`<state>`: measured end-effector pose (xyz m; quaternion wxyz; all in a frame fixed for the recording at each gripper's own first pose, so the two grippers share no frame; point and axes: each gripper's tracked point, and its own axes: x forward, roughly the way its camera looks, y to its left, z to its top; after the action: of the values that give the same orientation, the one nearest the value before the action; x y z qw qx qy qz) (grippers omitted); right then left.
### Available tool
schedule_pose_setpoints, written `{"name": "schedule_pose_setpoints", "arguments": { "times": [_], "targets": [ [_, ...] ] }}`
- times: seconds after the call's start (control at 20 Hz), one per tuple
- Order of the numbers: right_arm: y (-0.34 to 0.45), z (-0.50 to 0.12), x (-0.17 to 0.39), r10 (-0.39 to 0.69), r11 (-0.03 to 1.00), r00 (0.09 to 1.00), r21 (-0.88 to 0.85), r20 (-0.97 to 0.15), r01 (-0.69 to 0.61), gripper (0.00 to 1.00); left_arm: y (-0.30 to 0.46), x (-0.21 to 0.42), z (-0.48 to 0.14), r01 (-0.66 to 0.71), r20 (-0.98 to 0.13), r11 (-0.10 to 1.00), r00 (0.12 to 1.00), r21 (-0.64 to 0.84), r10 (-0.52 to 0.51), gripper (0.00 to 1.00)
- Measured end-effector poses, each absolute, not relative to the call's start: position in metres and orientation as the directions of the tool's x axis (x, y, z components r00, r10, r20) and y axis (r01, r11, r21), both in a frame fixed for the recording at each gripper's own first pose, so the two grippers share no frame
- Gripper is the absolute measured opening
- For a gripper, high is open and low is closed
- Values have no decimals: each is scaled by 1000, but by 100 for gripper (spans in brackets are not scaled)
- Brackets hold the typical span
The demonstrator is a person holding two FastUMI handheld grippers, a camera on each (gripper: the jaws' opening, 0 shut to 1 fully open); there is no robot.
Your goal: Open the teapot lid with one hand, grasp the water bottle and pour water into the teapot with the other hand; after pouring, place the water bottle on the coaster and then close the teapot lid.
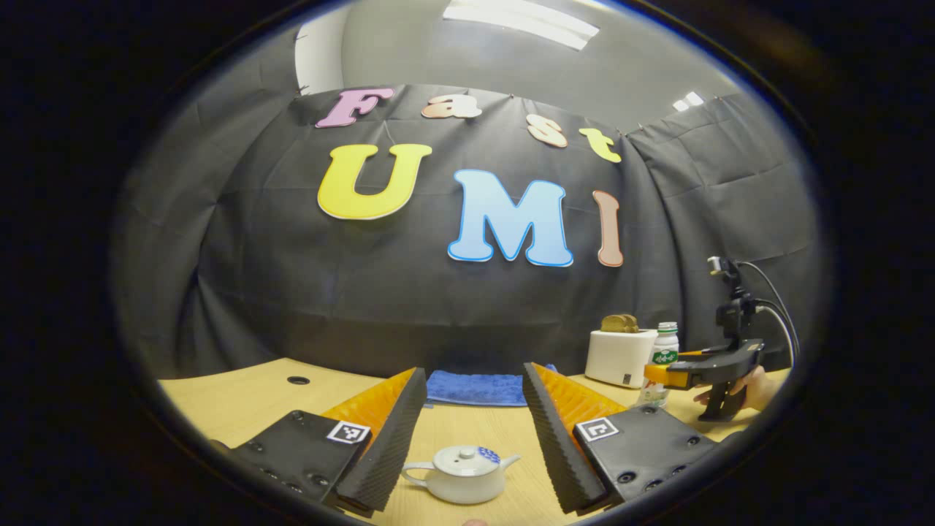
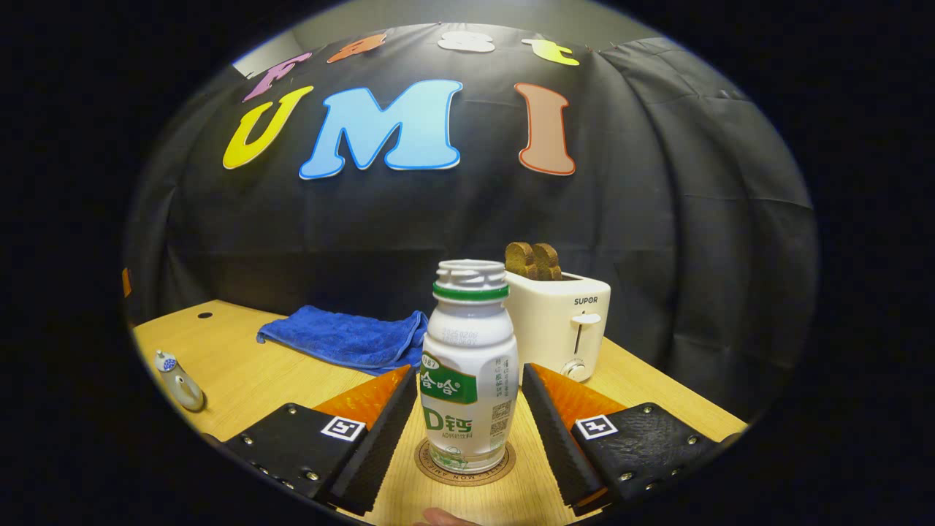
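Your left claw (image 1: 473, 431) is spread wide, and the white teapot (image 1: 462, 475) sits on the table (image 1: 241, 402) right between its fingers, touching neither. Its lid (image 1: 467, 459) is on, the spout points right and the handle points left. Beyond the teapot a blue towel (image 1: 475, 387) lies at the far edge of the table. Far to the right in your left gripper view, your right claw (image 1: 668, 375) reaches in from the right, held by a hand (image 1: 752, 387), with the water bottle (image 1: 663, 361) just at its front end and a white toaster (image 1: 619, 356) next to the bottle.

Your right claw (image 2: 467, 409) is also wide. The bottle (image 2: 470, 369) stands upright between its fingers on a round coaster (image 2: 465, 464), with no cap on its neck. There is a gap on each side, so neither finger presses it. Behind the bottle, to the right, the toaster (image 2: 559, 325) holds two slices of bread (image 2: 533, 261). The towel (image 2: 343, 337) lies to the far left of the bottle, and the teapot (image 2: 179, 381) stands well apart at the left edge of the table (image 2: 241, 372).
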<state>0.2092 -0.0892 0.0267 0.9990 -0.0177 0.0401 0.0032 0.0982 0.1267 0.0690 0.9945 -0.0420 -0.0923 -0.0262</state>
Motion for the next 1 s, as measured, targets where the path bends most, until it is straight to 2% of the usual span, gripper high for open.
{"name": "schedule_pose_setpoints", "arguments": {
  "times": [0.2, 0.45, 0.7, 0.8, 0.9, 1.0],
  "targets": [
    [-98, 38, 185, -25, 997, 998, -68, -55, 21, 90, 127, 96, 70, 58, 188, 996, 981, -70, -44, 92],
    [-77, 69, 122, 50, 999, 999, -9, 2, -50, 90, 131, 96, 72, 35, 194, 998, 981, -59, -23, 92],
    [-50, 46, 54, 70, 996, 998, -46, -5, -71, 90, 96, 77, 46, 60, 83, 992, 995, -108, -51, 94],
    [-33, 33, 33, 87, 995, 996, -40, -27, -88, 89, 79, 59, 37, 30, 54, 994, 998, -106, -25, 98],
    [-14, 23, 18, 119, 992, 992, -24, -35, -120, 89, 48, 48, 31, 66, 8, 996, 998, -59, -65, 99],
    [-7, 15, 13, 108, 993, 993, -47, -42, -110, 90, 44, 32, 33, 16, 27, 999, 1000, -35, -15, 100]
  ]
}}
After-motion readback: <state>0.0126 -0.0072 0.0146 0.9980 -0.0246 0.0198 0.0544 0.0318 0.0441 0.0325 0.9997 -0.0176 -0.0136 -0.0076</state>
